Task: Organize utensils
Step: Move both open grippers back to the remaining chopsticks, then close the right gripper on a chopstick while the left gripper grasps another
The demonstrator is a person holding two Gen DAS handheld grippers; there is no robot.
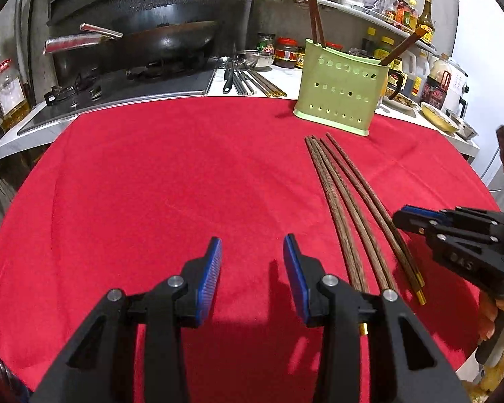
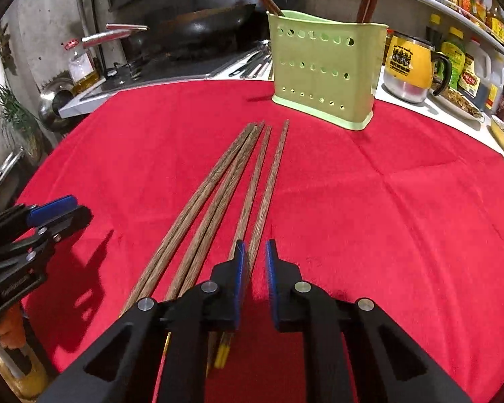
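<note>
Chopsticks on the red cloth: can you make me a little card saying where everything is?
chopsticks on cloth: several brown ones, side by side, pointing toward the holder
holder: green, upright, three chopsticks already inside
left gripper: fingers apart over bare red cloth, holding nothing
right gripper: fingers slightly apart, low over the rightmost chopstick's near end

Chopsticks [image 2: 198, 208] grained matt wood, brass-like tips; holder [image 2: 322, 67] smooth green plastic; cloth [image 1: 171, 181] red, napped.
</note>
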